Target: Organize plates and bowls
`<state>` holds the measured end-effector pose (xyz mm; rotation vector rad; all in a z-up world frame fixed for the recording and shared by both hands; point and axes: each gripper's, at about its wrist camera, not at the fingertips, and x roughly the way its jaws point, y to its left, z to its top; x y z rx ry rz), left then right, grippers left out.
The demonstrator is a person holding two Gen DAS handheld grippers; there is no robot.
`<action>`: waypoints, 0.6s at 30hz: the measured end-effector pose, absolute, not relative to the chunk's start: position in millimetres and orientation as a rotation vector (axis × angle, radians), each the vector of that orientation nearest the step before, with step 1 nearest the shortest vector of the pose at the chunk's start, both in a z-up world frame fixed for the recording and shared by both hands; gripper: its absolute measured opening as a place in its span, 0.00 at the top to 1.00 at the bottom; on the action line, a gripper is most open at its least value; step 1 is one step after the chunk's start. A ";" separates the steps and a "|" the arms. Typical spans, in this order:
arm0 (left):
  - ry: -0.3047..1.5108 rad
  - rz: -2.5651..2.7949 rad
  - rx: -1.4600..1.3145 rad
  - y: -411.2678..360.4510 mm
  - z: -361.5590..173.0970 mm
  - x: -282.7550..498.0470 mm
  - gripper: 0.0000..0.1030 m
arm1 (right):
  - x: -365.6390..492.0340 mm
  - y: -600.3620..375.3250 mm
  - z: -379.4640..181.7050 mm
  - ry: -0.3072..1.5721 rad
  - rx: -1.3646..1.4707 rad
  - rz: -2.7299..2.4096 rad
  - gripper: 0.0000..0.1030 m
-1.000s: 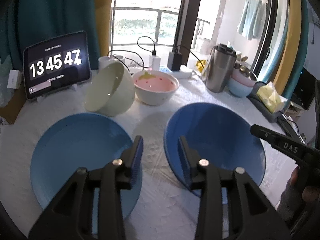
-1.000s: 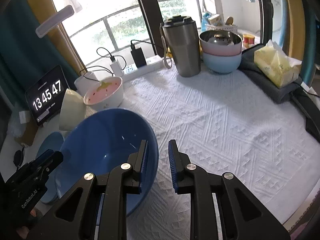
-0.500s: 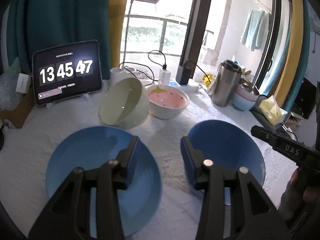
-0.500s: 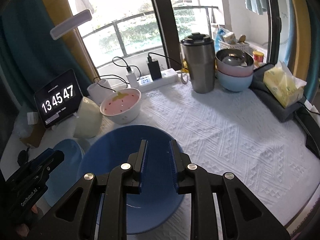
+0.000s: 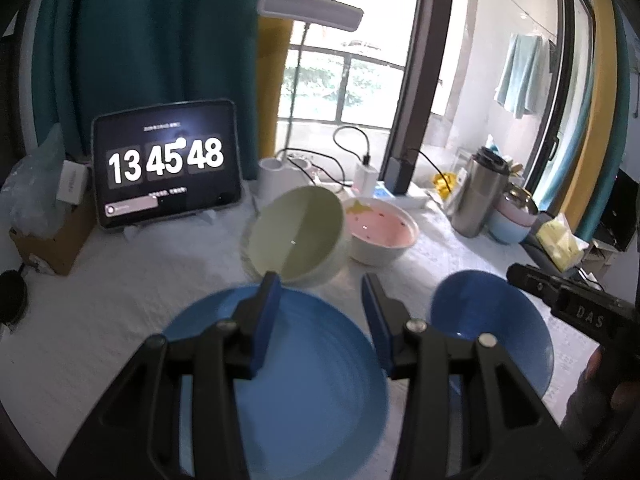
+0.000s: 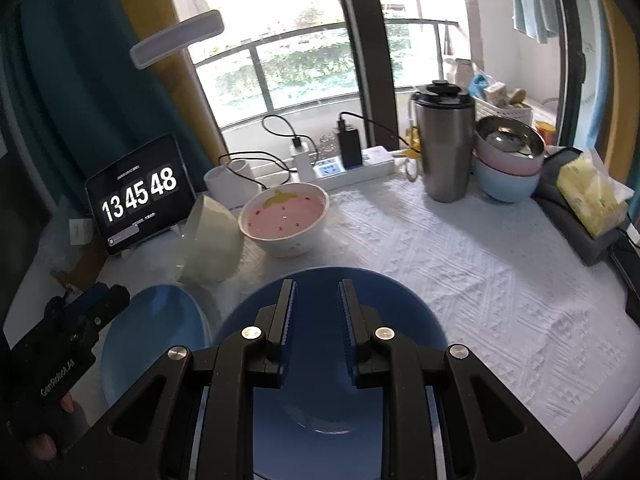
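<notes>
A light blue plate (image 5: 304,364) lies on the white tablecloth under my left gripper (image 5: 320,316), which is open and empty above it. A dark blue bowl (image 5: 492,324) stands to its right; in the right wrist view this bowl (image 6: 360,408) lies under my right gripper (image 6: 316,336), open and empty above it. A pale green bowl (image 5: 294,234) leans tilted against a pink strawberry bowl (image 5: 382,232) behind the plate. The plate (image 6: 156,336), green bowl (image 6: 210,244) and pink bowl (image 6: 284,220) also show in the right wrist view.
A tablet clock (image 5: 166,162) stands at the back left beside a cardboard box (image 5: 52,240). A steel tumbler (image 6: 442,148), stacked bowls (image 6: 506,164), a power strip (image 6: 352,168), a white cup (image 6: 226,184) and a tissue pack (image 6: 592,196) line the back and right.
Both grippers have risen and pulled back from the table. The left one swung left over the plate. The right gripper's jaws opened wider and the dark blue bowl sits flat.
</notes>
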<state>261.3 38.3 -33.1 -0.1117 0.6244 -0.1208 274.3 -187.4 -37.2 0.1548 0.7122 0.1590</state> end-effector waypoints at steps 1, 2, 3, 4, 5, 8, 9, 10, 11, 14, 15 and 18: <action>0.620 -0.116 -0.112 42.0 -32.0 262.5 0.57 | 275.5 -183.7 -36.3 0.712 0.151 0.163 0.78; 0.617 -0.112 -0.111 45.3 -31.3 263.6 0.57 | 276.5 -181.3 -35.8 0.712 0.149 0.167 0.78; 0.615 -0.110 -0.110 47.8 -31.0 264.7 0.57 | 277.5 -178.0 -35.4 0.711 0.146 0.169 0.78; 0.612 -0.105 -0.110 51.4 -30.5 266.0 0.57 | 279.1 -174.0 -35.0 0.712 0.143 0.172 0.78; 0.609 -0.098 -0.107 54.1 -30.5 267.0 0.57 | 279.7 -171.3 -35.1 0.712 0.142 0.174 0.78; 0.604 -0.083 -0.103 61.1 -30.4 269.1 0.57 | 283.4 -162.7 -35.0 0.716 0.138 0.181 0.78; 0.605 -0.082 -0.104 63.6 -30.3 269.6 0.57 | 284.3 -159.6 -34.9 0.717 0.136 0.183 0.78; 0.604 -0.080 -0.102 65.8 -30.4 270.1 0.57 | 285.6 -156.4 -34.6 0.717 0.135 0.186 0.78; 0.603 -0.077 -0.097 68.1 -30.4 270.8 0.57 | 286.6 -153.5 -34.2 0.717 0.133 0.189 0.78; 0.601 -0.070 -0.090 74.8 -30.0 271.8 0.57 | 289.6 -144.1 -33.2 0.716 0.128 0.198 0.78; 0.600 -0.066 -0.087 77.1 -30.1 272.6 0.57 | 290.2 -140.8 -32.9 0.716 0.125 0.202 0.78; 0.599 -0.056 -0.076 83.5 -30.2 276.0 0.57 | 293.4 -133.0 -33.3 0.717 0.119 0.212 0.78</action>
